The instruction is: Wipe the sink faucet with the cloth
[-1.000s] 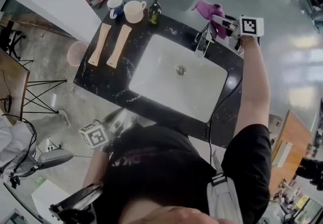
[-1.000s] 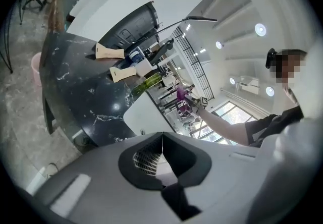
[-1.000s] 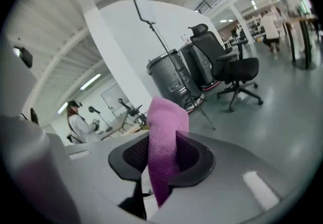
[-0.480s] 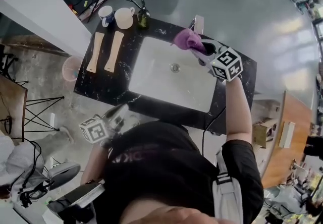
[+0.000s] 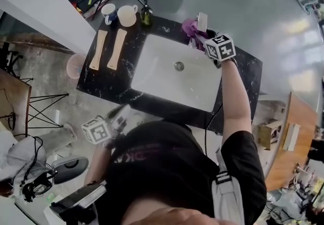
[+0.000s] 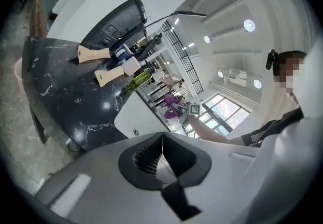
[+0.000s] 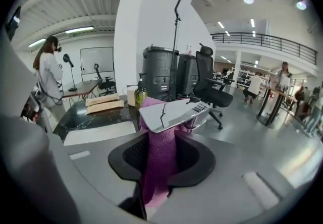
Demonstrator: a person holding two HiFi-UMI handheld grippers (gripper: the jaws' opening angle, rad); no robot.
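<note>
The chrome faucet [image 5: 201,20] stands at the far rim of the white sink [image 5: 167,84]. My right gripper [image 5: 201,37] is shut on a purple cloth [image 5: 190,28], which lies against the faucet's basin side. In the right gripper view the cloth [image 7: 157,160] fills the gap between the jaws and runs up behind the faucet's flat chrome top [image 7: 174,112]. My left gripper [image 5: 117,117] hangs low at the counter's near edge, away from the sink. Its jaws [image 6: 162,140] are shut with nothing between them.
On the black counter [image 5: 101,79] left of the sink lie two wooden boards [image 5: 106,49], with two mugs [image 5: 118,14] and a green bottle [image 5: 146,15] behind them. A pink bin [image 5: 74,66] stands beside the counter. A person [image 7: 48,74] stands far off.
My right gripper has swung the cloth down from above and beyond the faucet to its basin side, rolling as it went. The left gripper has stayed where it was.
</note>
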